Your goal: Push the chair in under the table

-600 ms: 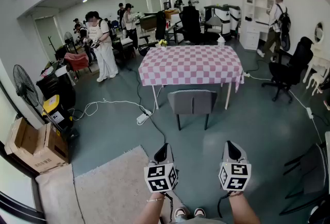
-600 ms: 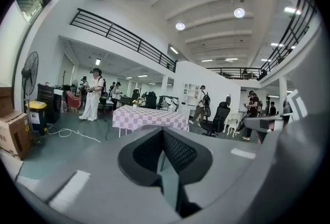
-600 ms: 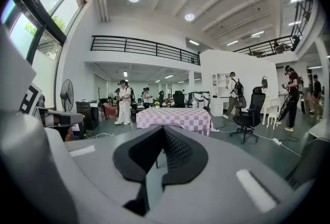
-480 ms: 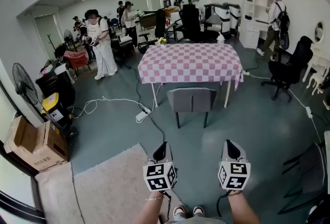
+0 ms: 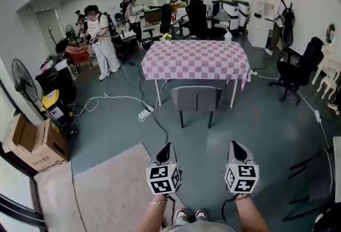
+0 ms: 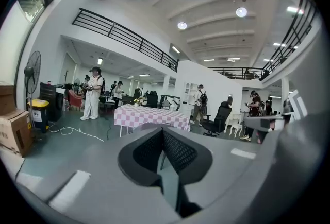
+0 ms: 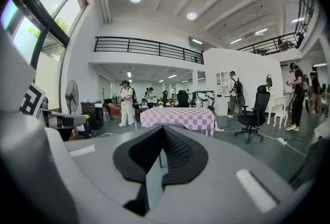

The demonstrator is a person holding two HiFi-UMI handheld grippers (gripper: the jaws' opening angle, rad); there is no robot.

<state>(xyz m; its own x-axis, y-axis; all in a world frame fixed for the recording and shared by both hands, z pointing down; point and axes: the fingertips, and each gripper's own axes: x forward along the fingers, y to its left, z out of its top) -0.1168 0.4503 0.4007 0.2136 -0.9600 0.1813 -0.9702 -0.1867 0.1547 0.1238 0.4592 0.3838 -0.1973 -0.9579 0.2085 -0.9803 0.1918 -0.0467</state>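
Observation:
A grey chair point(image 5: 196, 100) stands with its back toward me, pulled out a little from the near side of a table point(image 5: 195, 60) covered in a pink-and-white checked cloth. The table point(image 6: 151, 116) also shows ahead in the left gripper view, and the table point(image 7: 178, 117) in the right gripper view. My left gripper point(image 5: 166, 152) and right gripper point(image 5: 237, 150) are held side by side low in the head view, well short of the chair. Both are shut with nothing between their jaws.
A white power strip point(image 5: 144, 114) and cables lie on the floor left of the table. A pale rug point(image 5: 106, 188) lies at my lower left, with cardboard boxes point(image 5: 33, 143) and a fan point(image 5: 22, 81) beyond. A black office chair point(image 5: 296, 73) stands right. Several people stand behind.
The table and chair have slid slightly down-left and nearer in the head view as I step forward. Both grippers stay shut and side by side.

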